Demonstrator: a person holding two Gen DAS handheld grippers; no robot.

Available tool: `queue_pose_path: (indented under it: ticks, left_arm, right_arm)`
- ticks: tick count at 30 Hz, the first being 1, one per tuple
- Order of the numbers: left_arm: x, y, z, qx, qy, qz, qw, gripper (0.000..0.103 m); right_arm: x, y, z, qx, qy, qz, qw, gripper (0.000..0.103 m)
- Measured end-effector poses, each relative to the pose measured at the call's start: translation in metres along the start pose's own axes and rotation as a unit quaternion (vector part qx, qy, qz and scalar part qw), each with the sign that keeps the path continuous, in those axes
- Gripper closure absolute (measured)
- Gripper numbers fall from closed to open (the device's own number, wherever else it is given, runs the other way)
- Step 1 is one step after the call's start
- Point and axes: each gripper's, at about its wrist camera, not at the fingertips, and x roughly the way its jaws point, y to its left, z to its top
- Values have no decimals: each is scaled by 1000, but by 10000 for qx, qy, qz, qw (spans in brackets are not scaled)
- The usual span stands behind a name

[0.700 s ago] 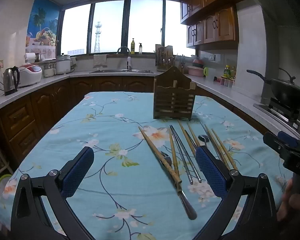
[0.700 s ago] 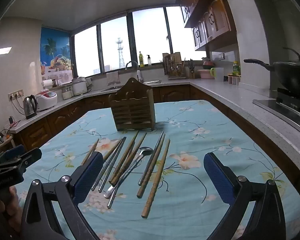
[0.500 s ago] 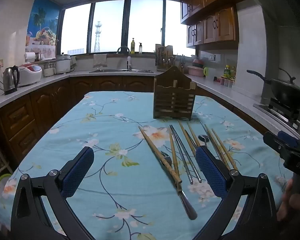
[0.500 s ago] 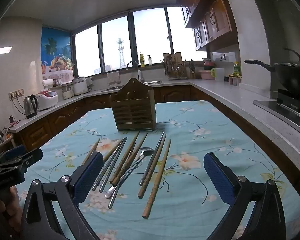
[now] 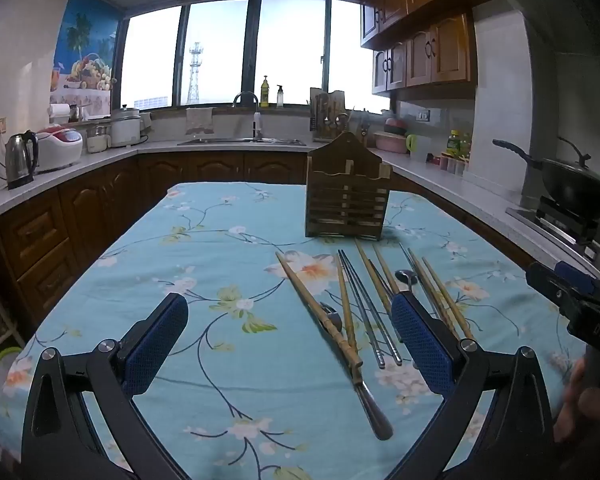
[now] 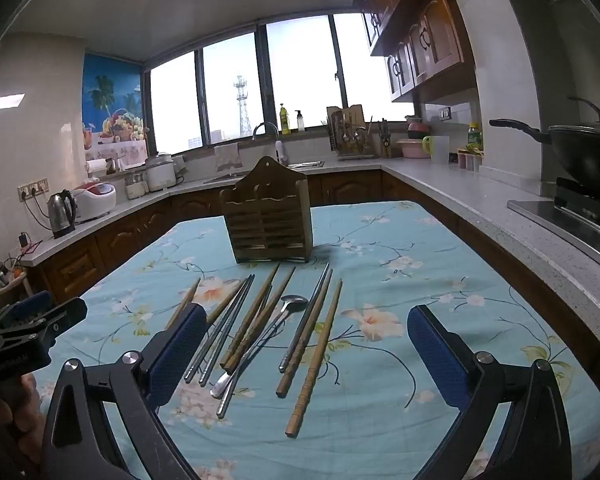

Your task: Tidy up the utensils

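A slatted wooden utensil holder (image 5: 347,195) (image 6: 269,219) stands upright on the floral blue tablecloth (image 5: 204,248) (image 6: 412,264). In front of it lie several wooden chopsticks (image 5: 320,312) (image 6: 314,356), metal chopsticks (image 5: 366,308) (image 6: 224,328) and a metal spoon (image 6: 278,320) (image 5: 407,278), all loose. My left gripper (image 5: 290,338) hovers open over the cloth just short of the pile, nothing between its fingers. My right gripper (image 6: 308,346) is open too, held above the near ends of the utensils without touching them.
Stone counters ring the table: a kettle (image 5: 19,158) and rice cooker (image 5: 59,148) to the left, a sink (image 5: 244,142) at the back, a black wok (image 5: 572,190) on the stove to the right. A hand (image 5: 580,396) holds the other gripper at each view's edge.
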Motion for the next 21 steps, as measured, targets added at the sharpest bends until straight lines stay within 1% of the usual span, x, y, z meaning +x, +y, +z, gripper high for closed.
queue_pose_path:
  ticks: [10,17,21]
  left_arm:
    - [0,-2,4,-8,-26,-88,10000,0]
    - [17,7,12,-288,281,-292,9988,0]
    - [33,11,18,-385,503,-327,9975,0]
  right_arm:
    - [0,1,7,9,-15,51,10000,1]
    - [5,0,15,79,30,86,9999,1]
    - [16,-6,20,216,232,74,9995,1]
